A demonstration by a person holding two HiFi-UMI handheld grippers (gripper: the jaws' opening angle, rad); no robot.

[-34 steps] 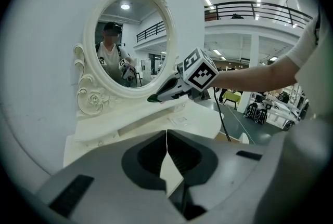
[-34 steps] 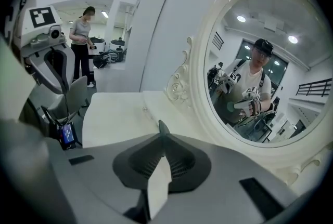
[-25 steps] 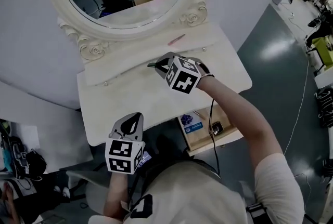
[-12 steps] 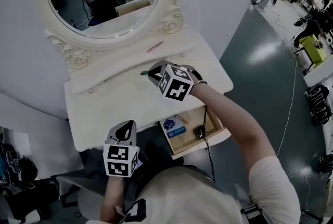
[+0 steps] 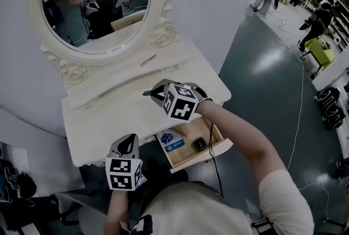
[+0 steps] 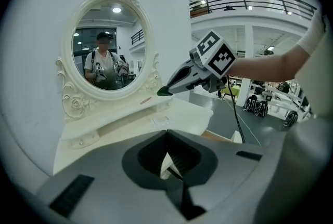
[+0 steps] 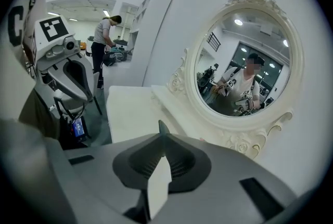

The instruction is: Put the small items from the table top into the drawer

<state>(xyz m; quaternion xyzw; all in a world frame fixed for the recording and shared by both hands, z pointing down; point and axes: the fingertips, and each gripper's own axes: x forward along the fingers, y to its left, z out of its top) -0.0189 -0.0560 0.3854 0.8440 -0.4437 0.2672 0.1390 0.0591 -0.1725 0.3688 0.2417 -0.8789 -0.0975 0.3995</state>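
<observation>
Drawer (image 5: 182,156): open, wooden, rectangular | pink stick (image 5: 148,60): slim, on white ledge (image 5: 117,77)

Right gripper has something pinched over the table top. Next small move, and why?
Probably swing the right gripper over the open drawer before releasing. Its jaws are shut on a dark green item, which hangs above the table top, not the drawer.

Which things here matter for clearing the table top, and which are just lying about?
Job: thin dark stick in right claw; pink stick on the shelf; open drawer, blue packet and watch inside.
Lying about: oval mirror; black bags on the floor.
</observation>
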